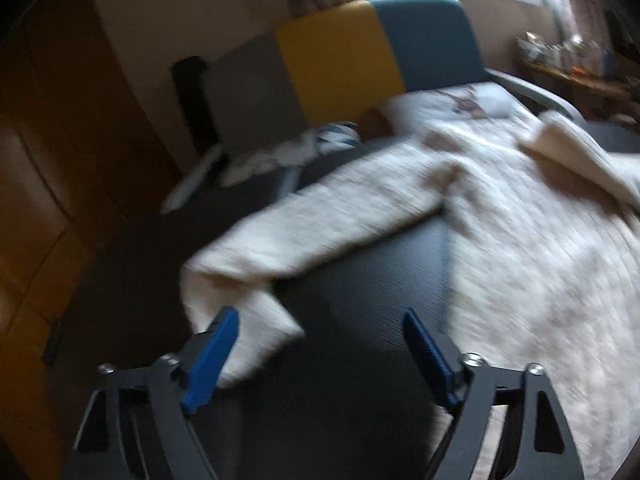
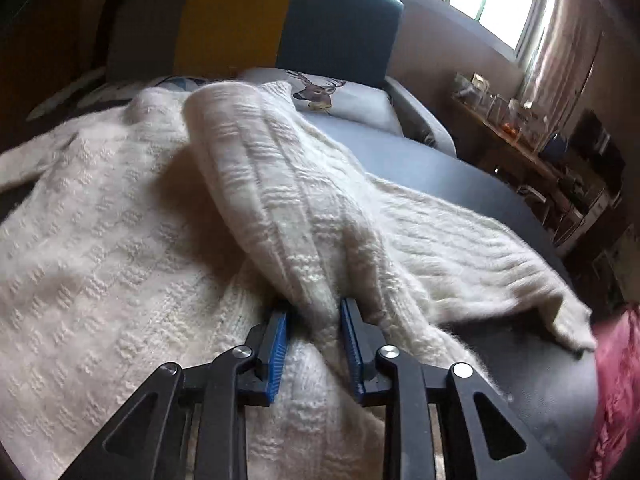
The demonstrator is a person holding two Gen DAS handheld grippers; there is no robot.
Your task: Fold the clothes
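Observation:
A cream knit sweater (image 1: 520,240) lies spread on a dark table (image 1: 352,320). Its left sleeve (image 1: 304,232) stretches toward my left gripper (image 1: 320,320), which is open and empty just short of the cuff; the cuff lies by the left finger (image 1: 216,352). This view is motion-blurred. In the right wrist view the sweater (image 2: 100,220) fills the frame. My right gripper (image 2: 314,312) is shut on a fold of the other sleeve (image 2: 280,200), lifted and draped over the sweater body.
A sofa with grey, yellow and teal back panels (image 2: 240,20) stands behind the table, with a deer-print cushion (image 2: 332,96). A cluttered shelf (image 2: 520,128) stands at the right under the window. Wooden cabinets (image 1: 48,160) stand at the left. A red cloth (image 2: 616,380) shows at the right edge.

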